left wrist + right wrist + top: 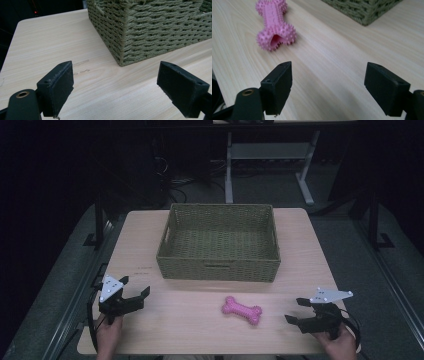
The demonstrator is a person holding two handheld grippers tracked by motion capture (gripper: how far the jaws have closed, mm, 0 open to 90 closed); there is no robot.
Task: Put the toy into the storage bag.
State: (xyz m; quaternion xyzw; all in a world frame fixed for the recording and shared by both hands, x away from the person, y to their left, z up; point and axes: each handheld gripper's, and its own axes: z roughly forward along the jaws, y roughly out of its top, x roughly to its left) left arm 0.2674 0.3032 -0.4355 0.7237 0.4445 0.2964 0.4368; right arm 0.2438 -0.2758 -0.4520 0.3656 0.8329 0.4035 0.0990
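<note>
A pink spiky bone-shaped toy [242, 310] lies on the wooden table [190, 320] in front of a woven green basket [218, 269]. My right gripper [297, 310] rests open near the table's front right, a short way right of the toy. In the right gripper view the toy [275, 25] lies ahead and to the left of the wide-apart jaws, with nothing between them. My left gripper [135, 288] sits open at the front left. Its own view has the basket's near corner [122, 37] just ahead, and bare table between the jaws.
The basket takes up the middle and back of the table and looks empty inside. Bare tabletop [175, 315] lies between the two grippers around the toy. Table edges are close behind both hands. A white desk frame [265, 155] stands on the dark floor beyond.
</note>
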